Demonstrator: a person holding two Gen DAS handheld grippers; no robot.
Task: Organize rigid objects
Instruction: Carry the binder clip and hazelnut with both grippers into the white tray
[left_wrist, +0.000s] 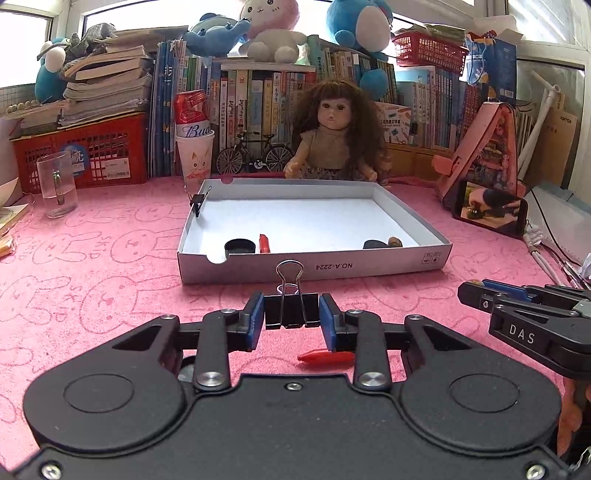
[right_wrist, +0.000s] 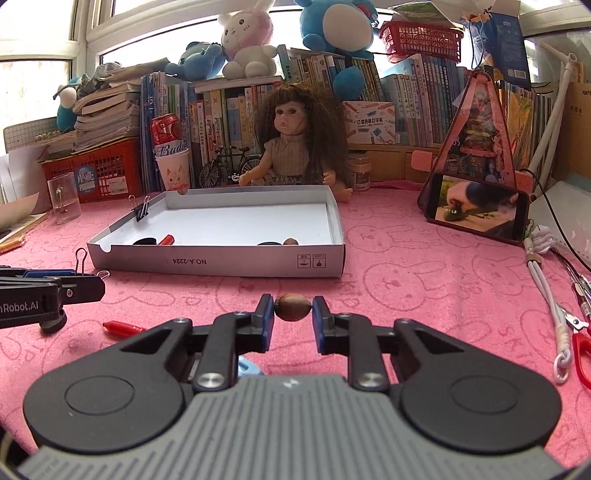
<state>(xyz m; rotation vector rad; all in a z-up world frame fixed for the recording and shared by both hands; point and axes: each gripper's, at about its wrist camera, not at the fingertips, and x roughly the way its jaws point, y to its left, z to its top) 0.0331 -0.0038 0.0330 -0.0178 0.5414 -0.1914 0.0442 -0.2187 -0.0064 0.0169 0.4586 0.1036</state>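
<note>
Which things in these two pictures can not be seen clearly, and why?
- Items in the white box: left wrist view, near wall hides their lower parts.
- Red crayon: left wrist view, left gripper covers part.
- Scissors: right wrist view, cut by edge.

Home, prob. a kid's room or study corner. Straight ahead of the gripper: doll (left_wrist: 334, 133) sitting w/ its back to a packed row of books (left_wrist: 258, 107), plush toys (left_wrist: 271, 33) on top, window behind. Ahead-left: red crate (left_wrist: 85, 155) under stacked books, beer can (left_wrist: 190, 110) in a paper cup. Ahead-right: phone (left_wrist: 489, 212) propped up, playing video. Pink bunny-print cloth (left_wrist: 110, 277) covers the desk underneath.
</note>
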